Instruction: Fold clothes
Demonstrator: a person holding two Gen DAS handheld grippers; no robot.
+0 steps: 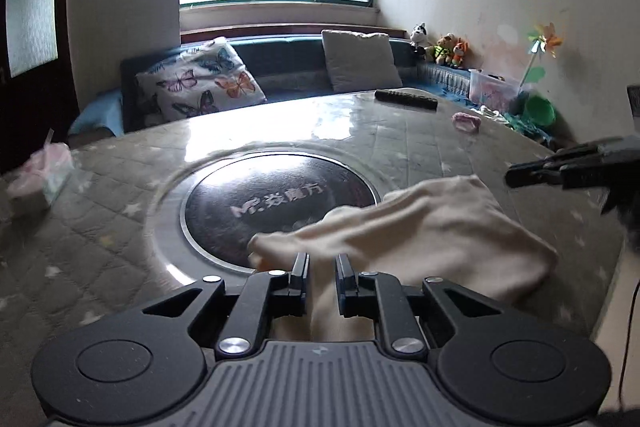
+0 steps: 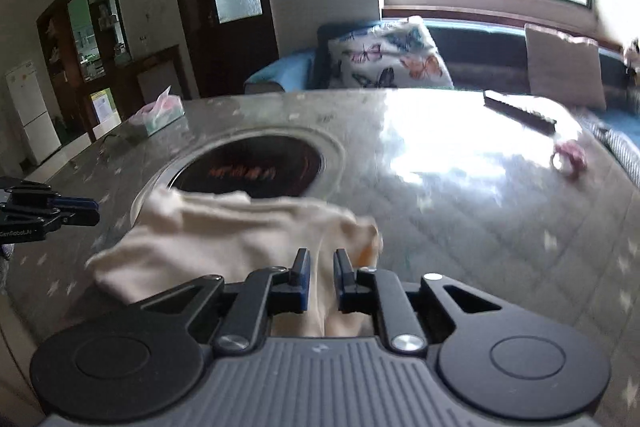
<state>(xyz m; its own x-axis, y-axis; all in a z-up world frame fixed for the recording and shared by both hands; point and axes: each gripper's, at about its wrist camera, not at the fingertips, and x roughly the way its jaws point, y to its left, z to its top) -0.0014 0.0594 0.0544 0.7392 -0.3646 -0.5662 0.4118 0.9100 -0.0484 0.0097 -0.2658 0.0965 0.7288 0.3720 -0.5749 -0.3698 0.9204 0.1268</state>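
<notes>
Here, both the left gripper [image 1: 322, 269] and right gripper [image 2: 321, 264] pinch the cream garment [image 1: 420, 227] beside the round hob [image 1: 280, 203], mid-fold; next, lay it flat.

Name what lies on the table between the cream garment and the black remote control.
Nothing lies there: in the left wrist view, between the cream garment and the remote control shows only the table with its glossy quilted cover.

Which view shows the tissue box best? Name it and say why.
The right wrist view: the tissue box sits sharp enough at the table's far left edge to show its pale body and a pink tissue sticking up. In the left wrist view the same box is a smeared pink blur at the frame's left edge.
</notes>
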